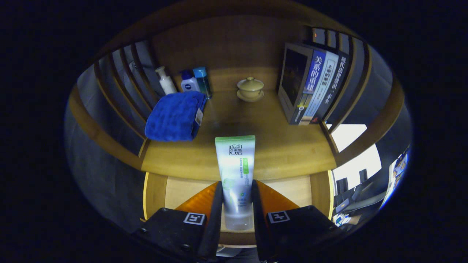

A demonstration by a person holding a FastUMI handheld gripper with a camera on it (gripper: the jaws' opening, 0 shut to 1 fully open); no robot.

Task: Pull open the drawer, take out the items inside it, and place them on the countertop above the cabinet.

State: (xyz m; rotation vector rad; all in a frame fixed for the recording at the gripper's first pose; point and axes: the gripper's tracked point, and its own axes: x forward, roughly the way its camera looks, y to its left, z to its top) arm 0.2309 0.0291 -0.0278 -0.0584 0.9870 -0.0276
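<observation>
Cabinet with countertop point(278, 146): wooden, slatted sides and solid back; broad bare patch in the middle and front, probably left free as the landing place for the drawer's contents.

Drawer point(182, 190): pulled open beneath the countertop's front edge, pale floor visible on both sides of the fingers; kept open, presumably so the way out stays clear.

Row of books point(314, 86): upright against the right-hand slats, leaning on them for support, well off the central patch.

Blue towel point(175, 115): folded, laid along the left side of the countertop, a tag hanging at its near corner; beside the free patch, not on it.

Tube point(236, 175): the task's item, white with green band and translucent cap end. Pinched between the two fingers low on its body, cap end nearest the camera, crimped end pointing forward over the countertop's front edge. Seemingly raised out of the drawer, not yet resting on the wood; low grip likely chosen to leave the long end free for setting down.

Gripper point(237, 204): closed onto the tube, a finger pressing each side.

Lidded cup on saucer point(250, 88): near the back, centre, well beyond the tube.

Bottles point(190, 83): three small ones crowded in the back left corner behind the towel.
</observation>
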